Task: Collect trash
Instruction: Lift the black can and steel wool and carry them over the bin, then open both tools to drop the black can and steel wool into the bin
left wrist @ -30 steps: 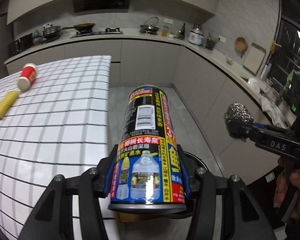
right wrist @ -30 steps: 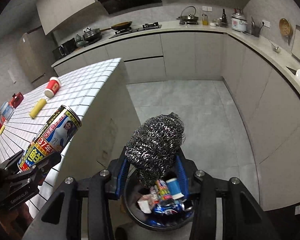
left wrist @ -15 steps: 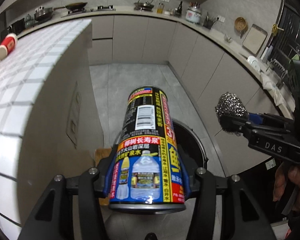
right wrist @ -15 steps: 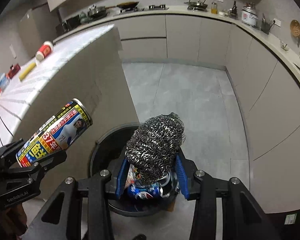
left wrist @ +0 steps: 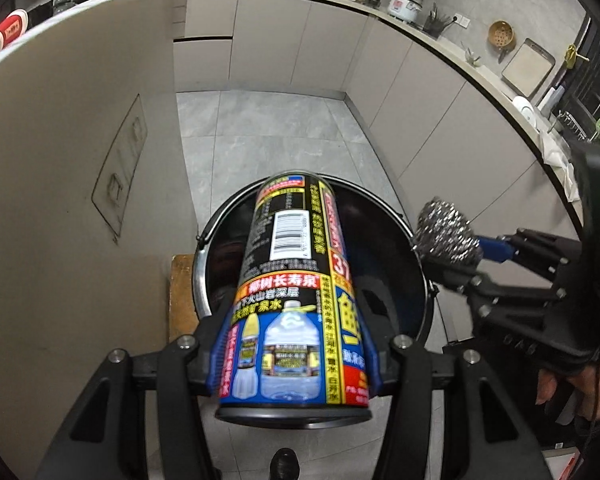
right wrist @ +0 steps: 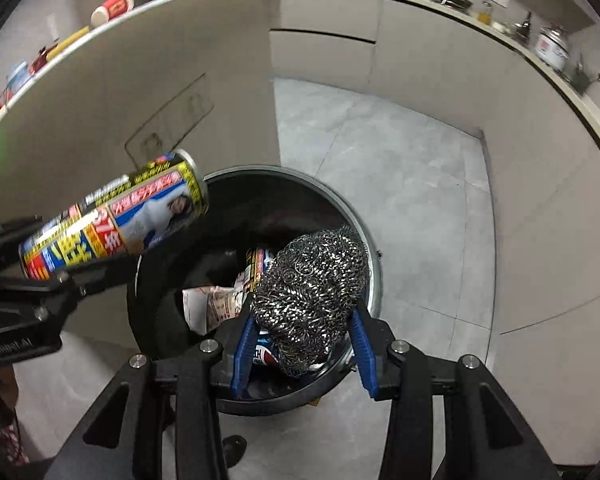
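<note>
**Two pieces of trash poised over the bin, neither dropped yet**

We have a tall printed can (left wrist: 296, 292) clamped between the blue pads of the left gripper (left wrist: 294, 344), its far end tipped forward and down over the mouth of the black bin (left wrist: 414, 280) on the floor. In the right wrist view the same can (right wrist: 112, 216) reaches in from the left, its end just above the bin's near rim. Our right gripper (right wrist: 304, 344) is closed on a steel-wool scouring ball (right wrist: 312, 296), which bulges out past the pads and hangs directly above the bin's opening. Neither jaw has let go, so both items are held, not deposited.

Inside the bin (right wrist: 374, 280) we can already see collected trash: a crumpled paper wrapper (right wrist: 208, 304) and what looks like another printed can beside it, though the scouring ball hides most of the contents and we cannot count them.

As we judge it, the current step is nearly finished: both hands are in place and only the release is left. The task as a whole is not done. On the island top (right wrist: 140, 12) above, a red cup (right wrist: 112, 6) lies on its side with a yellow item (right wrist: 66, 42) near it, and a few more things sit at that counter's far left edge, too small to name; whether all of these count as trash we cannot say
</note>
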Motion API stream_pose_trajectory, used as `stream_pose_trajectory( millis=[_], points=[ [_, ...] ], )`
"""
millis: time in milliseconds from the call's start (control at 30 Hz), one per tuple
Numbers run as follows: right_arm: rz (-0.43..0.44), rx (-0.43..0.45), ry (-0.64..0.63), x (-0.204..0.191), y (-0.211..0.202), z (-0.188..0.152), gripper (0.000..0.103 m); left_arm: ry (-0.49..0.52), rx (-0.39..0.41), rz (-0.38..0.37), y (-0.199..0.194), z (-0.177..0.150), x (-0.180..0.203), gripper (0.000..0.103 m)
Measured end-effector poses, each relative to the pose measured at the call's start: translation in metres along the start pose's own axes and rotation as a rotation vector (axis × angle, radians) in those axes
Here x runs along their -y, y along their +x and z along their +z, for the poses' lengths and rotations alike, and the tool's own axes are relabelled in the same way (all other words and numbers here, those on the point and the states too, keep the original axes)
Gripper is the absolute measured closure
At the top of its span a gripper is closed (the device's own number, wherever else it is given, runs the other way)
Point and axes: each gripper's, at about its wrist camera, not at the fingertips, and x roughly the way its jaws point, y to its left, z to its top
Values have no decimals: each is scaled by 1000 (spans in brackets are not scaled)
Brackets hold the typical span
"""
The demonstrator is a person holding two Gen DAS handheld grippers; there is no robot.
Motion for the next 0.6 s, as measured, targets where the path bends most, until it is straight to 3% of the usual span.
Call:
stream_pose_trajectory(
  millis=[200, 267, 300, 333, 367, 600],
  points=[
    [7, -25, -116, -20, 25, -7, 57, -11, -25, -5, 12, -3, -5, 49],
    [3, -21, -179, -26, 33, -9, 50, -21, -42, -2, 16, -4, -7, 44],
    [-30, -19, -187, -26, 37, -9, 33, -29, -22, 22, 12, -4, -9, 24],
    [-59, -15, -163, -23, 37, -8, 5, -37, 11, 49, 6, -4, -10, 8],
    [-45, 5, -125, -15, 33, -9, 0, -44, 37, 62, -1, -4, -12, 6],
    [-17, 59, 101, 27, 9, -4, 0, -4, 75, 95, -20, 2, -4, 6]
  ],
)
